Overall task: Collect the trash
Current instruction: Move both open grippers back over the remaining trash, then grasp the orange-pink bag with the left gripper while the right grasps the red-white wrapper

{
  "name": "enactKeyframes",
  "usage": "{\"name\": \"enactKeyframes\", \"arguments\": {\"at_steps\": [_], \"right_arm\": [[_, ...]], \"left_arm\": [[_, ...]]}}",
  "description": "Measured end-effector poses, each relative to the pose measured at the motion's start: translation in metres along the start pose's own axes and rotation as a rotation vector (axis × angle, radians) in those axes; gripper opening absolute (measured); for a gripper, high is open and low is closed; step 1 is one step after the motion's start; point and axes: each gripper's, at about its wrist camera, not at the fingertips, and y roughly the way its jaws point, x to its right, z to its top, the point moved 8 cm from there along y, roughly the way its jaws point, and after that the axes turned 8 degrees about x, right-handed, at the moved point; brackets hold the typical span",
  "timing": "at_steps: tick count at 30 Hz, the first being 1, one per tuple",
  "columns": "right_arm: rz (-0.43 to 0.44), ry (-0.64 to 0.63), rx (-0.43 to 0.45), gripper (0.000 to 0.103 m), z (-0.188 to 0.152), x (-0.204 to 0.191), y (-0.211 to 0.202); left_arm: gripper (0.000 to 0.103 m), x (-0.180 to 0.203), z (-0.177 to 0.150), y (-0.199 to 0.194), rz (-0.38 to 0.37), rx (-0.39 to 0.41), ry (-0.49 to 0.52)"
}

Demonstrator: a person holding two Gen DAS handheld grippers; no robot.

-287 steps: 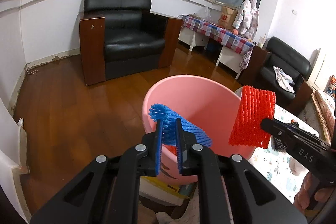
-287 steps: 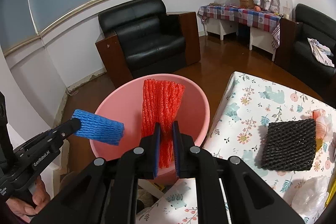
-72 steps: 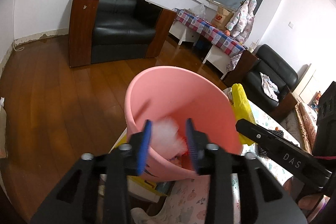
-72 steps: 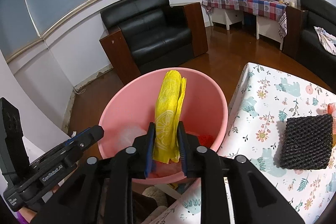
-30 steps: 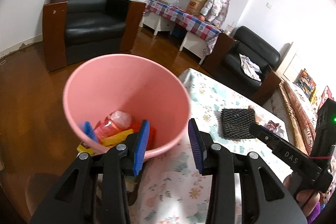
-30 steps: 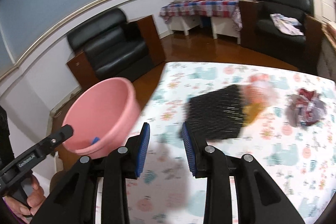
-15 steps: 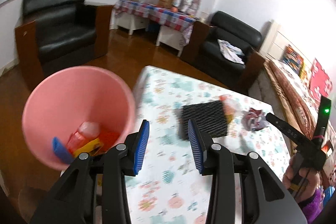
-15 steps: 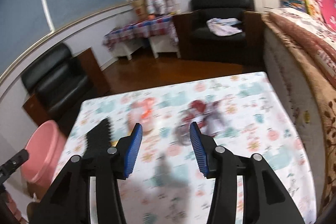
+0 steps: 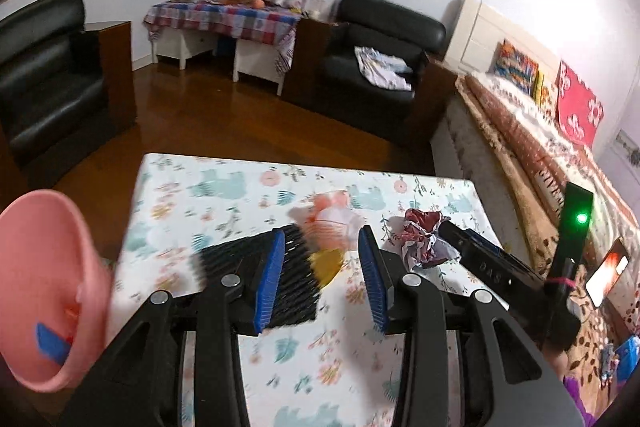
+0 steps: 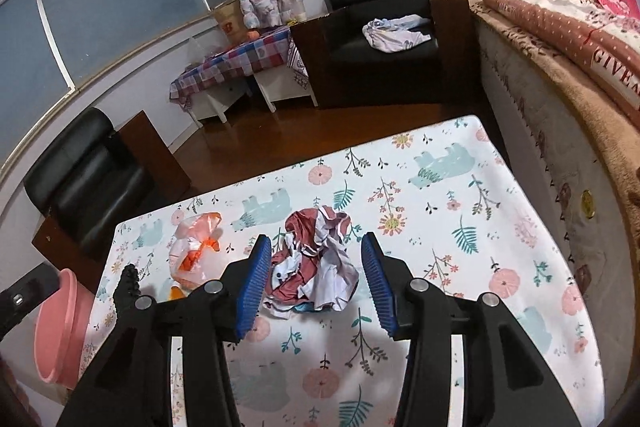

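Room: living room with wooden floor, black leather armchairs, a checked-cloth side table, and a bed along the right; the work surface is a table under a floral tablecloth (image 10: 460, 211).
Pink bin (image 9: 44, 291): off the table's left edge, tilted toward the camera; a blue foam net piece (image 9: 50, 345) and something red-orange lie inside. Ten seconds ago blue and red foam nets hung over it, and a yellow bag and a white wad followed, so four pieces look binned.
Black foam net (image 9: 294, 279): flat on the cloth near the left edge, partly behind the left gripper's left finger.
Left gripper (image 9: 322, 277): jaws wide apart, holding nothing; it has swung away from the bin and now faces the table, framing the net's right edge and the bag beside it.
Orange-and-clear plastic bag (image 10: 196, 247): crumpled, just right of the net, with a yellow scrap (image 9: 326, 263) at its near side.
Crumpled red-and-white wrapper (image 10: 316, 267): right of the bag, on the cloth.
Right gripper (image 10: 314, 285): spread wide, empty, turned from the bin to straddle the wrapper without touching it.
Meaning: both drops seem done and a fresh pick-up round is starting; three or so pieces remain.
Next, likely: lower and close on the wrapper, while the left chooses between bag and net.
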Motion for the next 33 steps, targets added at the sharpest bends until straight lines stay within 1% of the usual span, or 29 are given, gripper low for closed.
{"name": "enactKeyframes", "arguments": {"at_steps": [4, 6, 10, 14, 18, 22, 24, 26, 28, 30, 32, 33], "right_arm": [[0.029, 0.054, -0.027, 0.046, -0.008, 0.006, 0.008], [0.038, 0.082, -0.012, 0.046, -0.005, 0.009, 0.007], [0.031, 0.087, -0.002, 0.046, -0.004, 0.011, 0.007], [0.018, 0.091, -0.004, 0.046, -0.004, 0.014, 0.009], [0.018, 0.089, -0.022, 0.045, -0.007, 0.016, 0.012], [0.019, 0.086, -0.049, 0.038, -0.011, 0.015, 0.017], [0.011, 0.085, -0.057, 0.033, -0.013, 0.016, 0.018], [0.004, 0.077, -0.068, 0.024, -0.015, 0.017, 0.021], [0.003, 0.070, -0.088, 0.016, -0.018, 0.016, 0.024], [0.012, 0.074, -0.101, 0.012, -0.020, 0.015, 0.026], [0.016, 0.077, -0.092, 0.007, -0.020, 0.015, 0.024], [0.015, 0.077, -0.080, 0.007, -0.018, 0.015, 0.022]], "left_arm": [[0.039, 0.009, -0.001, 0.040, 0.010, -0.053, 0.029], [0.039, 0.010, -0.002, 0.054, 0.016, -0.070, 0.024], [0.039, 0.008, -0.010, 0.086, 0.039, -0.114, 0.019], [0.039, 0.002, -0.022, 0.106, 0.041, -0.167, -0.018], [0.039, 0.001, -0.027, 0.109, 0.023, -0.155, -0.030], [0.038, 0.006, -0.030, 0.110, 0.014, -0.144, -0.007], [0.033, 0.008, -0.031, 0.109, 0.018, -0.133, 0.010], [0.026, 0.012, -0.032, 0.108, 0.018, -0.121, 0.024], [0.023, 0.017, -0.033, 0.106, 0.010, -0.110, 0.036], [0.022, 0.022, -0.032, 0.103, 0.006, -0.103, 0.048], [0.021, 0.026, -0.031, 0.100, 0.002, -0.093, 0.058], [0.021, 0.027, -0.030, 0.097, -0.001, -0.088, 0.060]]}}
